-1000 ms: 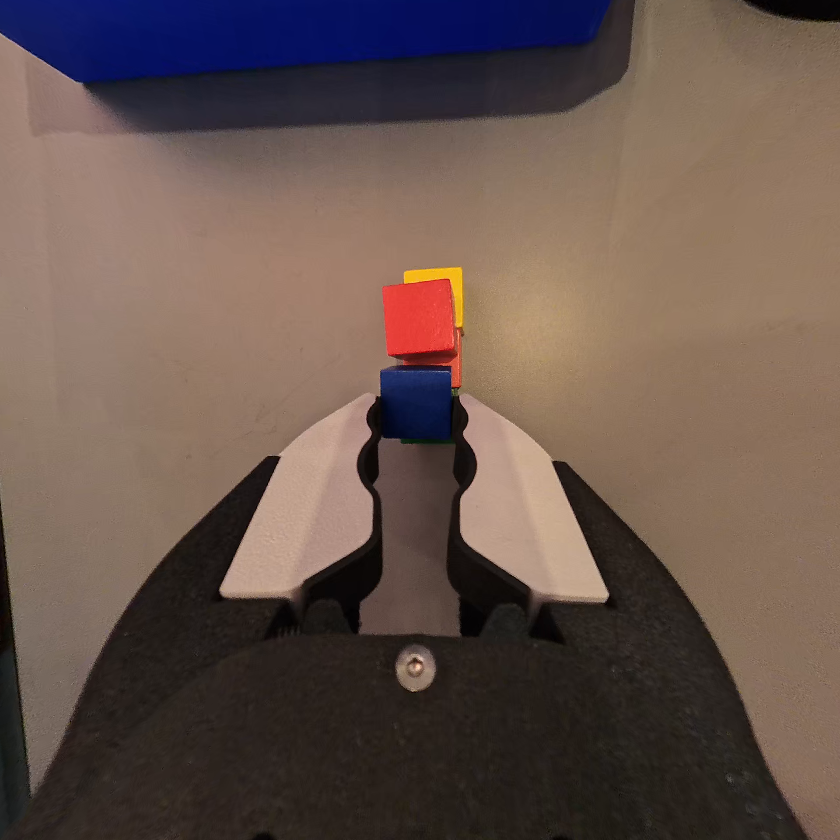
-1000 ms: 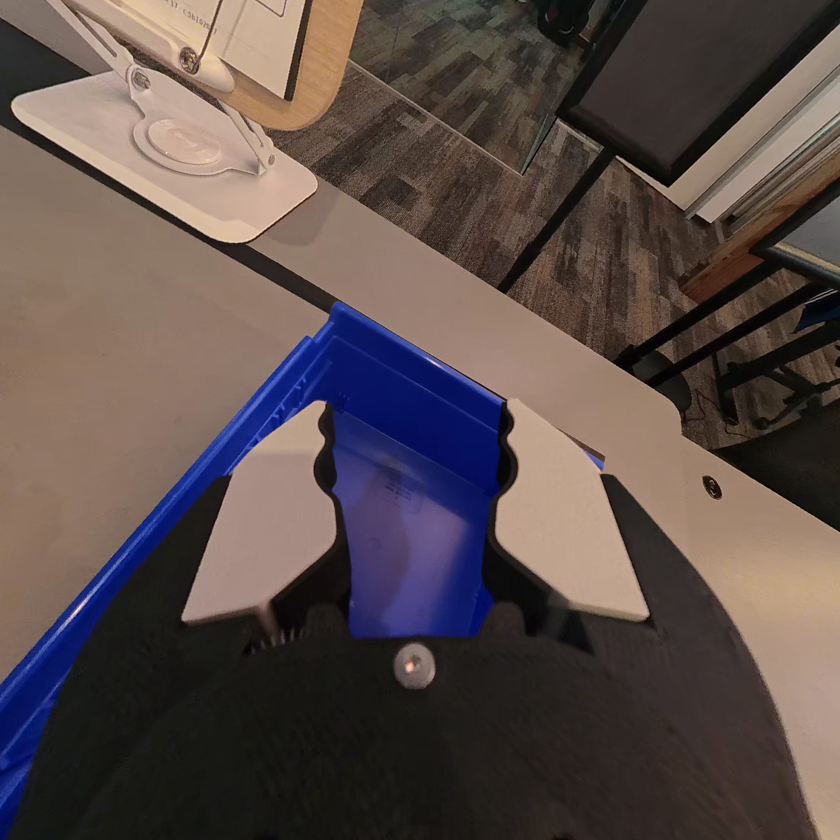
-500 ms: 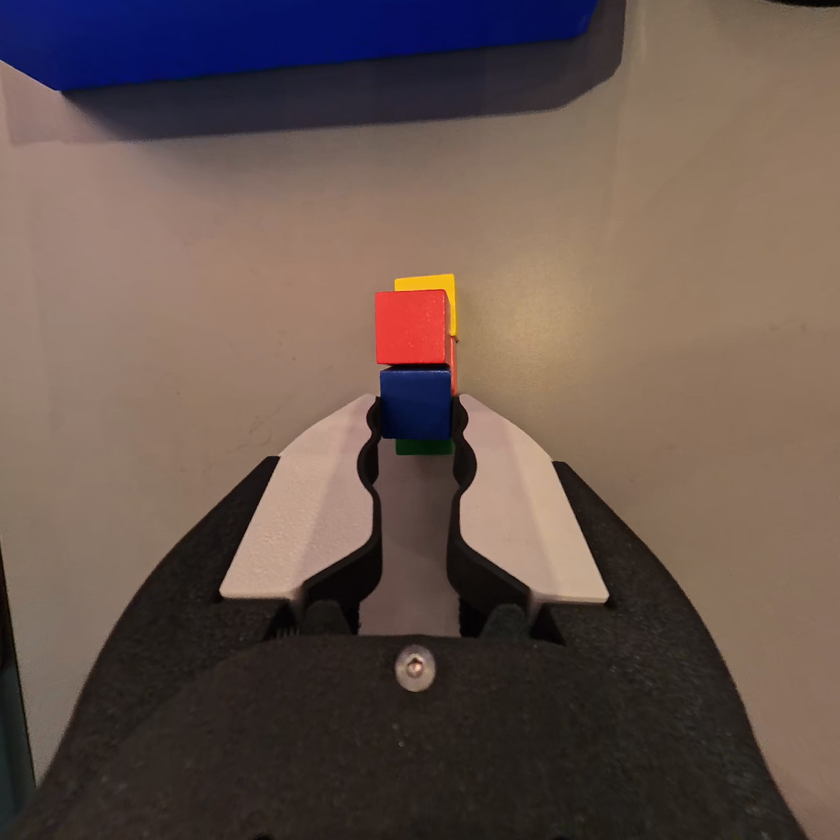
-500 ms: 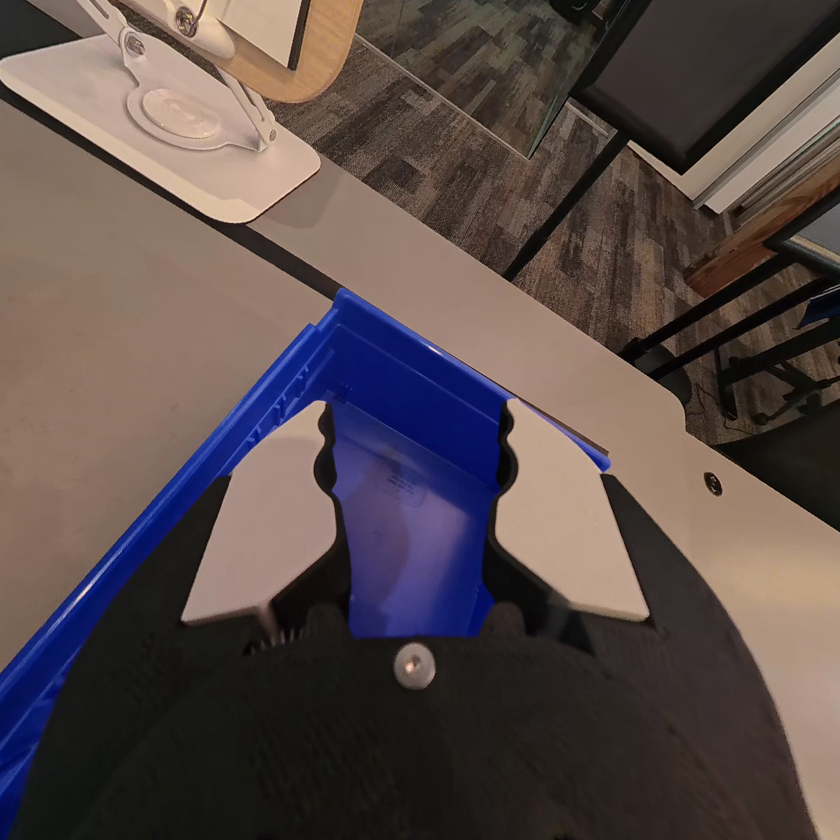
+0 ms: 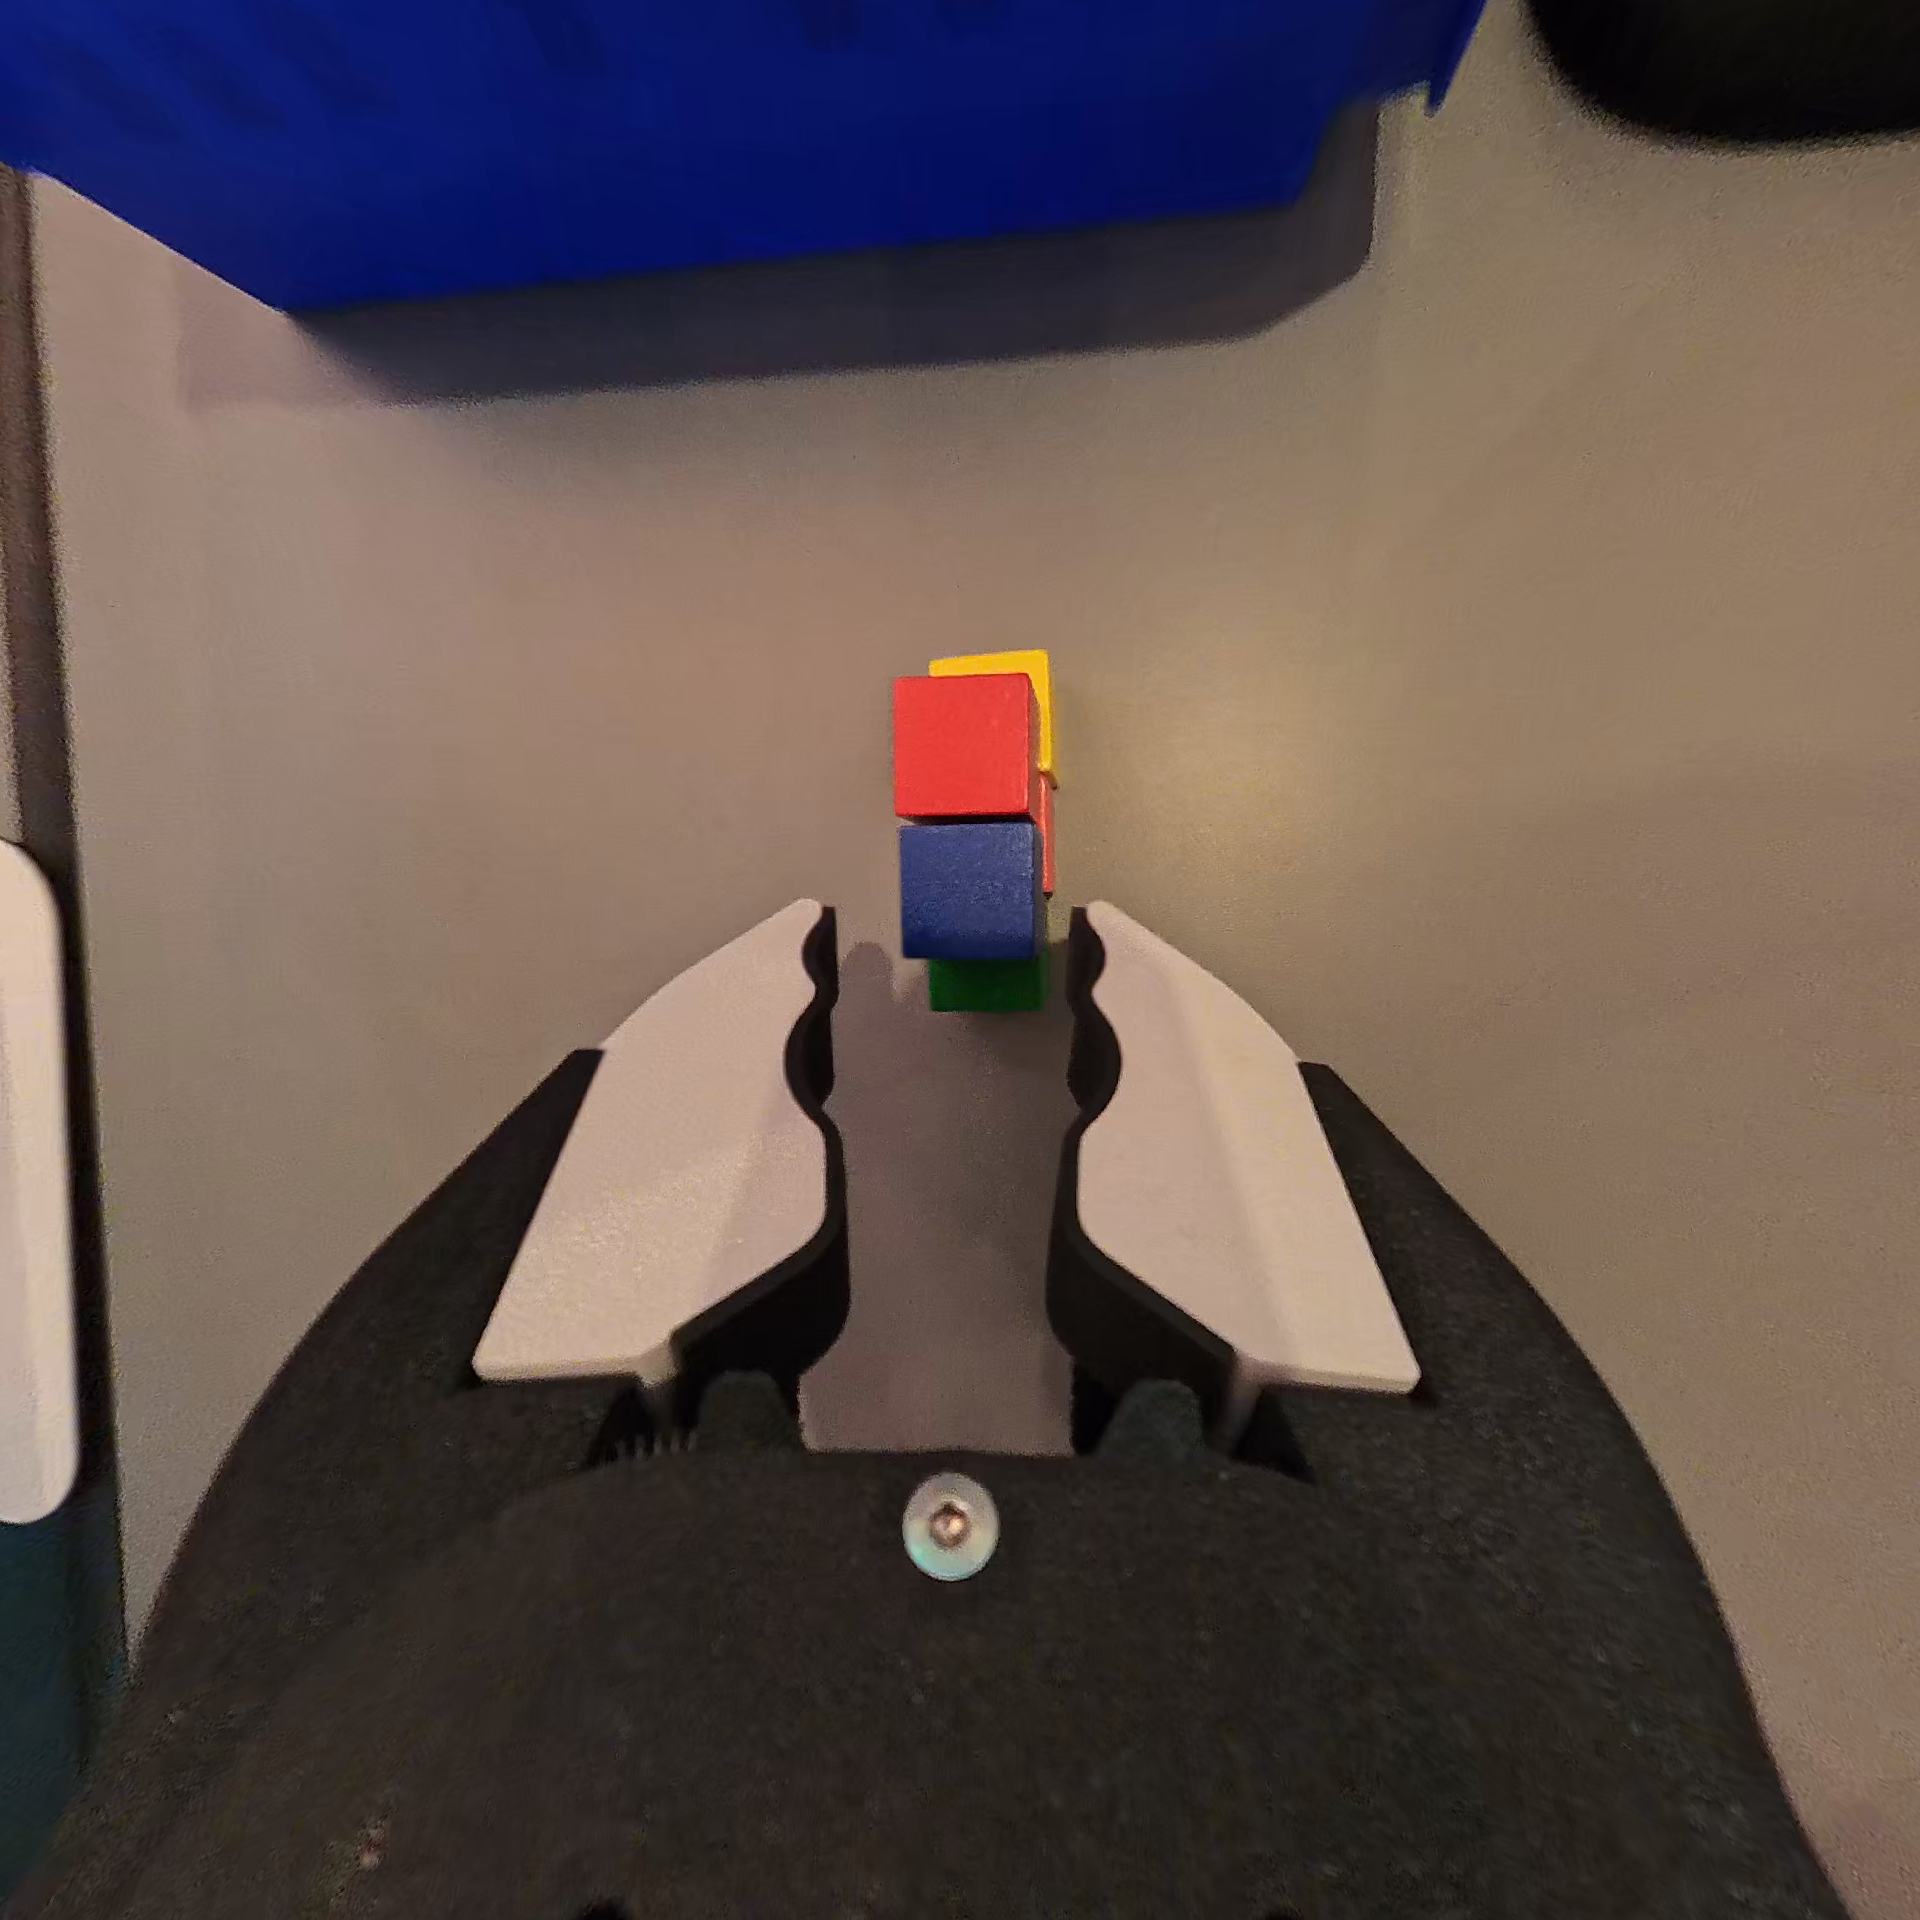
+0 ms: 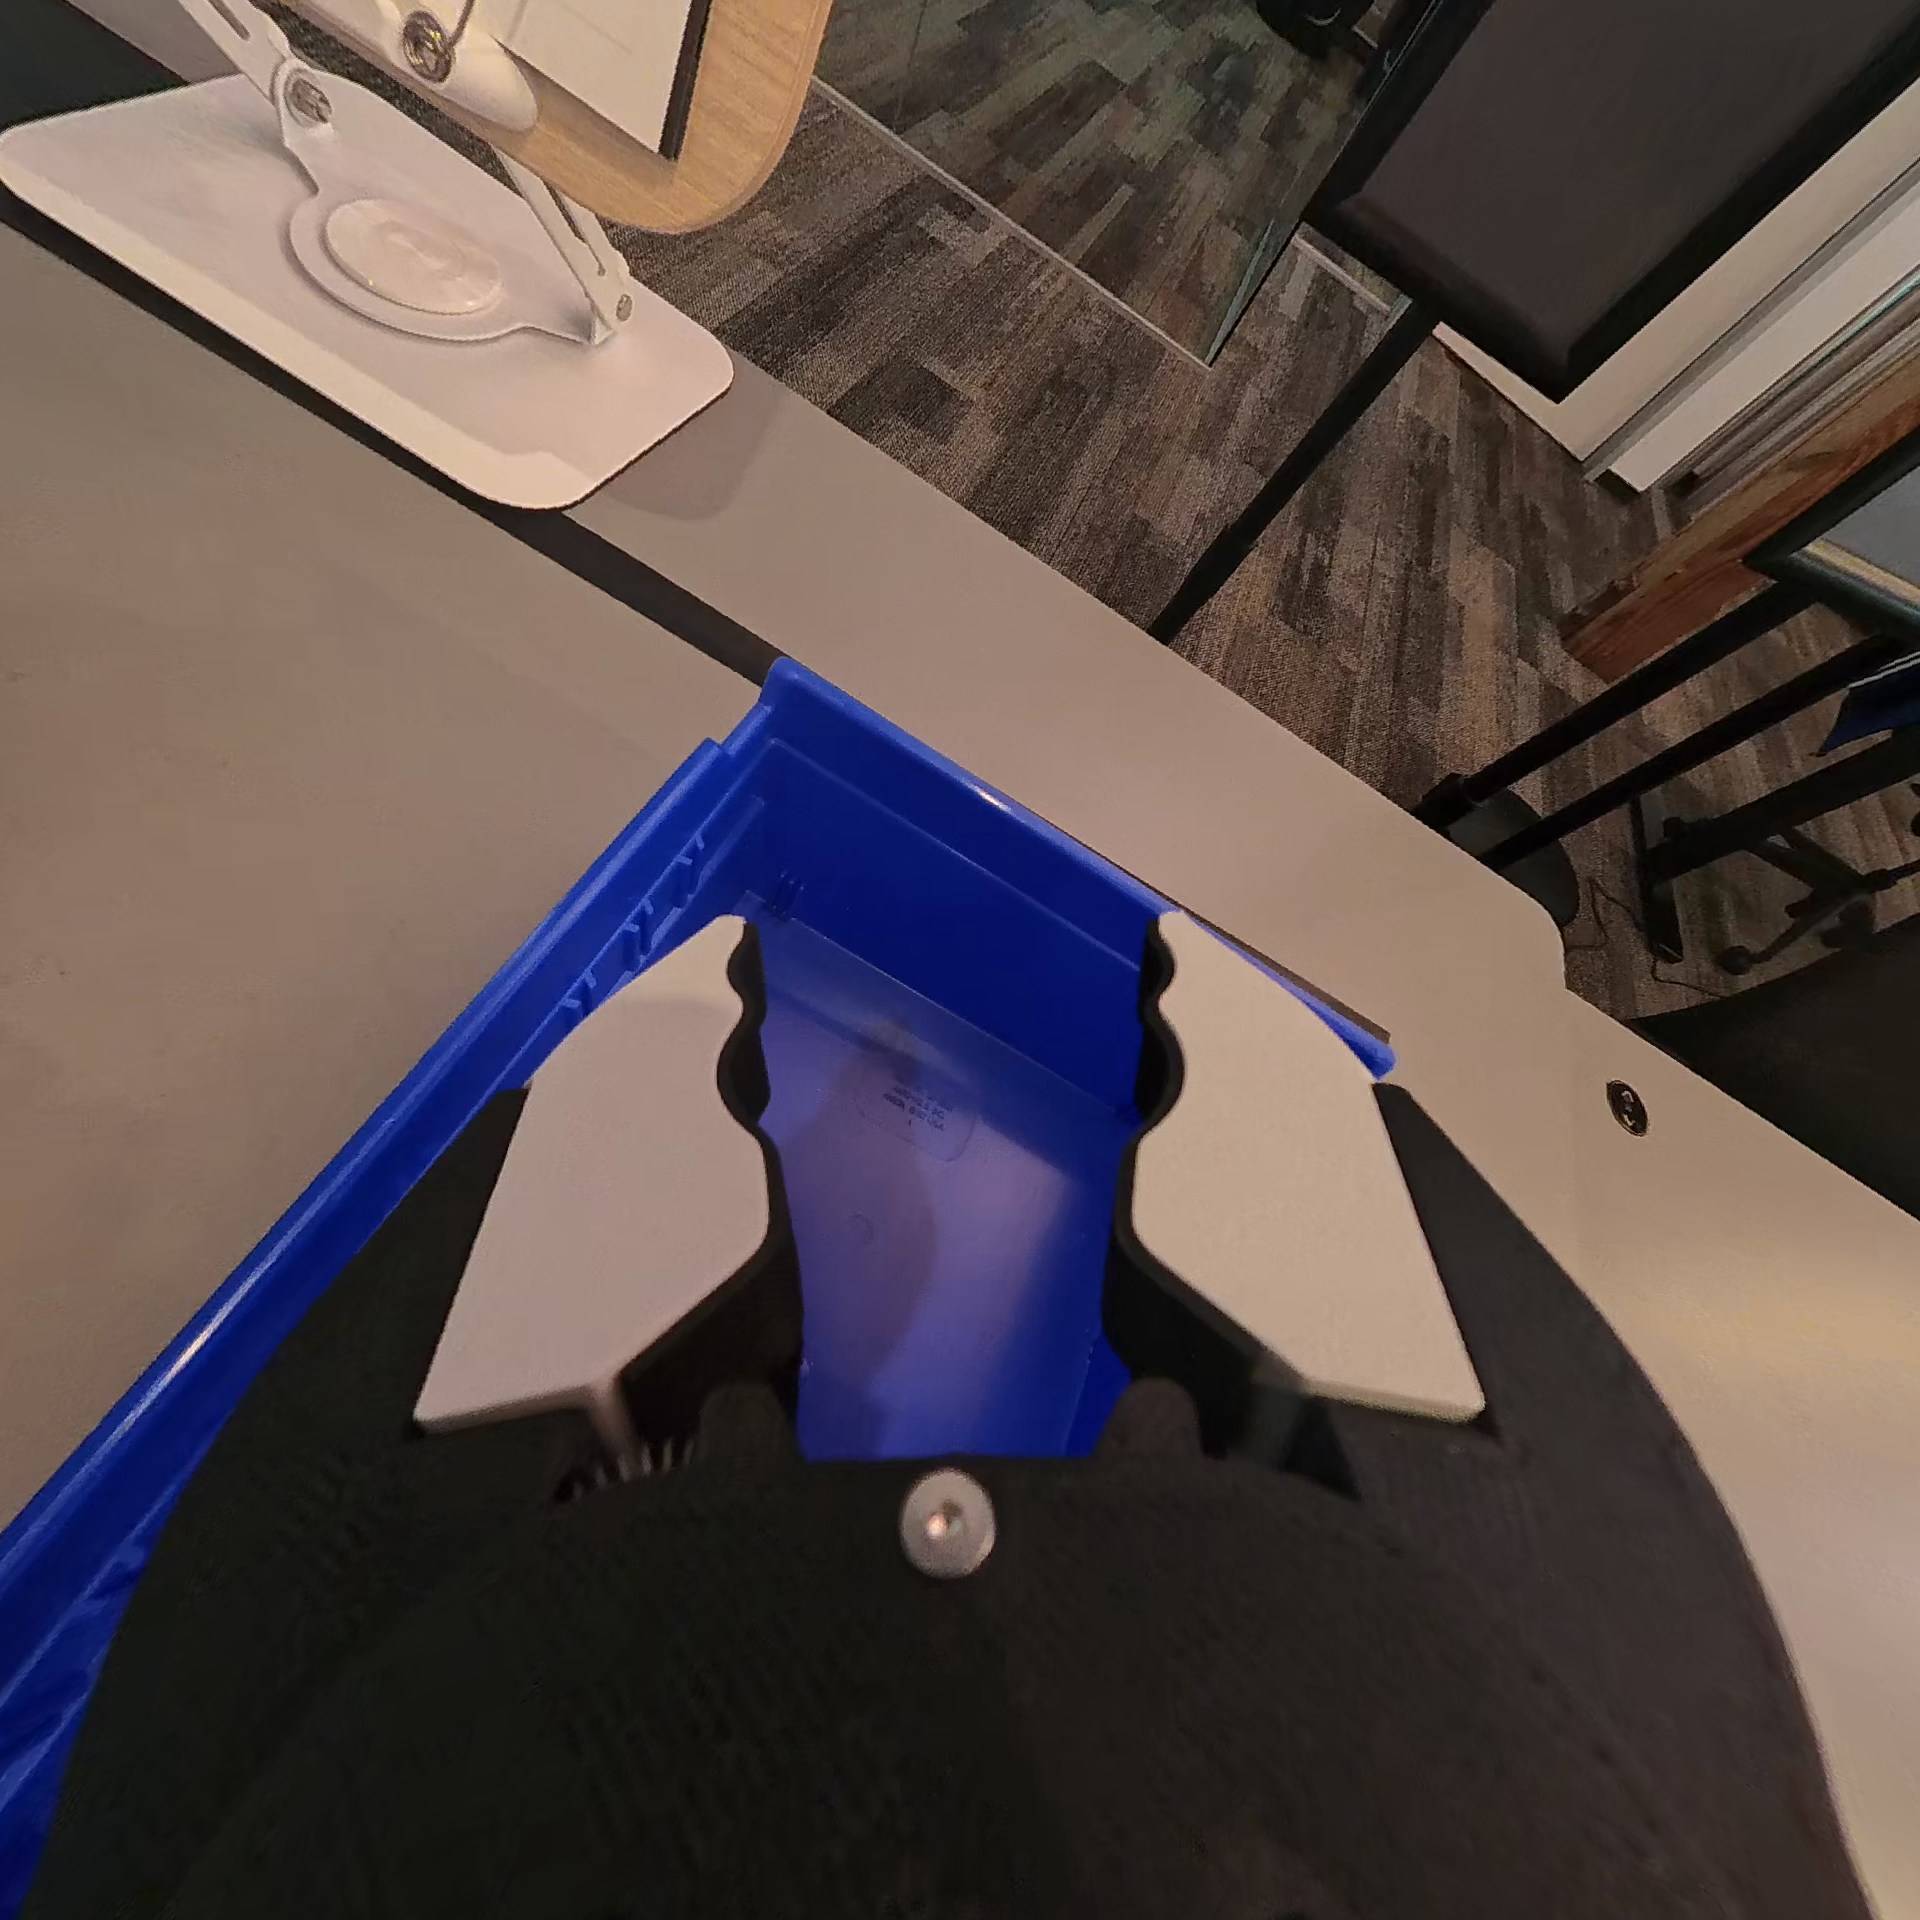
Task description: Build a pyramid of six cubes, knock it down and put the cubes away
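Observation:
In the left wrist view, seen from above, a blue cube [image 5: 971, 888] and a red cube [image 5: 964, 746] lie on a lower row of cubes on the grey table. Of that row a green cube [image 5: 985, 985], a red edge [image 5: 1046, 842] and a yellow cube [image 5: 1013, 670] show. My left gripper [image 5: 948, 920] is open, with its fingertips on either side of the blue cube and apart from it. My right gripper [image 6: 948, 935] is open and empty above the inside of the blue bin [image 6: 623, 935]. The bin's wall also shows in the left wrist view [image 5: 727, 135].
A white stand base [image 6: 364, 260] with a wood-framed board stands at the table's far edge. Beyond that edge are the floor and dark chair legs [image 6: 1278, 499]. A white object [image 5: 31, 1174] lies at the left border, and a black object [image 5: 1714, 62] at the top right. The black object [image 5: 1714, 62] is closer to my left gripper, around 20 cm from its tips; the right tips are 30 cm off.
My left gripper has opened and let go of the blue cube, which now rests on the row. The left gripper has drawn back a little. The right gripper has shifted slightly over the bin.

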`<state>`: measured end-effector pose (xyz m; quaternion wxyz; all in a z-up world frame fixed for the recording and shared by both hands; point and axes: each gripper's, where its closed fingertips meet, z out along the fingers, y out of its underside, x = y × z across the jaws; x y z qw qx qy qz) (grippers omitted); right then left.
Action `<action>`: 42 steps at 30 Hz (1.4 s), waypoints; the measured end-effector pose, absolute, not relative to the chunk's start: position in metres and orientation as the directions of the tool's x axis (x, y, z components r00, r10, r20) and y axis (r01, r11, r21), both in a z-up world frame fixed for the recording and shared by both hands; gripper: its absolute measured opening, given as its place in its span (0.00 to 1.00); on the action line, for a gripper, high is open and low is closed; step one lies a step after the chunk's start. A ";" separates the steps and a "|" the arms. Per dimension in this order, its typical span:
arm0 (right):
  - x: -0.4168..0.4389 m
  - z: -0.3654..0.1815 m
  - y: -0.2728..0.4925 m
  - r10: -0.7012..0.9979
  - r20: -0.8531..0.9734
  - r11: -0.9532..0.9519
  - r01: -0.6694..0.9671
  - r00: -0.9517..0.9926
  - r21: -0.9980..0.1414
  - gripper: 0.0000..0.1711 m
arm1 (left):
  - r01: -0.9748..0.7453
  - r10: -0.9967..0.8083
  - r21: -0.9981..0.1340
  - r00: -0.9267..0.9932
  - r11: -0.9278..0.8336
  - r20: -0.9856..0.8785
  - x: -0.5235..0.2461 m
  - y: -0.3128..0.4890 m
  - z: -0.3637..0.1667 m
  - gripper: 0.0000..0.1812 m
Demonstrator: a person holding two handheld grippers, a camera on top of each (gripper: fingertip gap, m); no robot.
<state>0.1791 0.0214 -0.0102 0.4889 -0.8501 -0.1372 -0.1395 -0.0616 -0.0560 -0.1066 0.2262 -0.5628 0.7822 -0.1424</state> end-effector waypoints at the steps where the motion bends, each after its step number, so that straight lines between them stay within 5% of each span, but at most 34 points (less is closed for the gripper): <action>1: 0.179 -0.009 0.021 0.096 0.371 -0.482 0.369 0.924 -0.795 0.41 | -0.801 -0.947 -0.506 -0.252 0.320 -0.200 -0.062 -0.055 -0.096 0.23; 11: 0.185 0.002 0.016 0.080 0.345 -0.454 0.342 0.935 -0.823 0.41 | -0.574 -0.882 -0.808 0.305 0.129 -0.358 -0.168 0.040 0.072 0.23; 18: 0.191 0.001 0.013 0.069 0.334 -0.456 0.328 0.940 -0.827 0.41 | -0.565 -0.546 -0.749 0.771 -0.346 -0.329 -0.331 0.133 0.053 0.20; 27: 0.190 -0.010 0.015 0.086 0.322 -0.481 0.322 0.943 -0.816 0.41 | -0.774 -0.812 -0.510 0.540 -0.375 -0.222 -0.337 0.143 -0.062 0.26; 35: 0.185 -0.019 0.017 0.118 0.327 -0.503 0.340 0.938 -0.794 0.41 | -0.907 -0.921 -0.370 0.305 -0.203 -0.242 -0.320 0.138 -0.120 0.24; 42: 0.180 -0.025 0.018 0.143 0.327 -0.514 0.353 0.934 -0.782 0.41 | -0.918 -0.936 -0.368 0.250 -0.147 -0.249 -0.317 0.143 -0.134 0.24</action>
